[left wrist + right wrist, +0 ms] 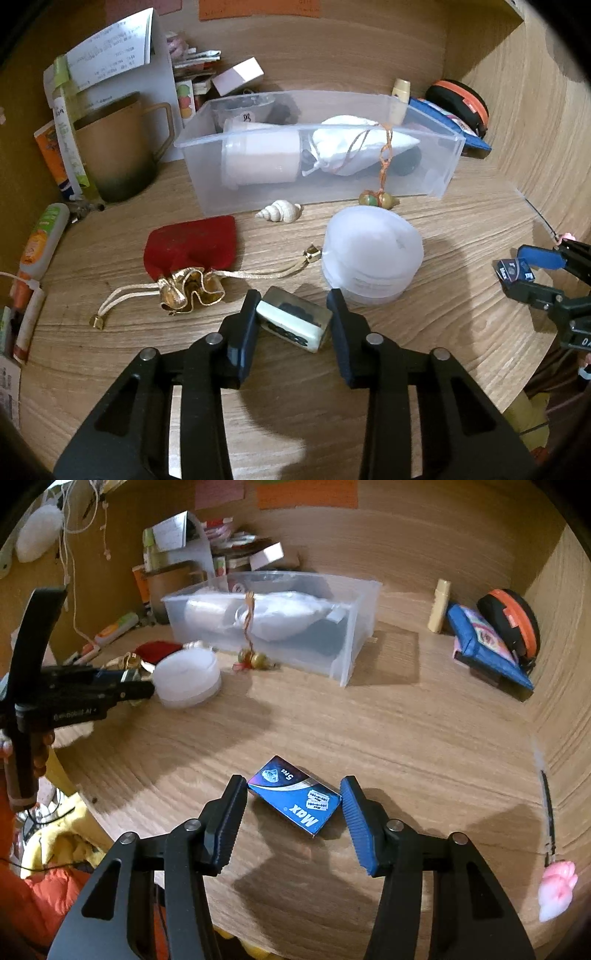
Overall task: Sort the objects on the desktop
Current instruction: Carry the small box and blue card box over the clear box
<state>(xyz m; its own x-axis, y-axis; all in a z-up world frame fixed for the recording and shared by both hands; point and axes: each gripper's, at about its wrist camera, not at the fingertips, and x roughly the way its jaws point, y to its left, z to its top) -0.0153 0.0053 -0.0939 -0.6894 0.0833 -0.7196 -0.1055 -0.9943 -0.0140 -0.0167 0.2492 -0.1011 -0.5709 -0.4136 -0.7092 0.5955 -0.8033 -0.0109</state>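
A small pale block with dark markings point(295, 321) lies on the wooden desk between the pads of my left gripper point(293, 308), and both pads press on its sides. A blue "Max" razor-blade box point(291, 801) lies flat on the desk in the right wrist view. My right gripper point(293, 792) is shut on it, each pad touching a corner. In the left wrist view the right gripper point(517, 275) shows at the far right edge with the blue box in it. The left gripper point(138, 685) shows at the left of the right wrist view.
A clear plastic bin point(424, 177) holding white items stands at the back. In front of it lie a white round jar point(371, 251), a red drawstring pouch point(192, 243), a seashell point(279, 212) and a beaded charm point(376, 199). A mug point(118, 147) stands left. A blue pouch point(484, 646) and orange-black case point(509, 616) lie right.
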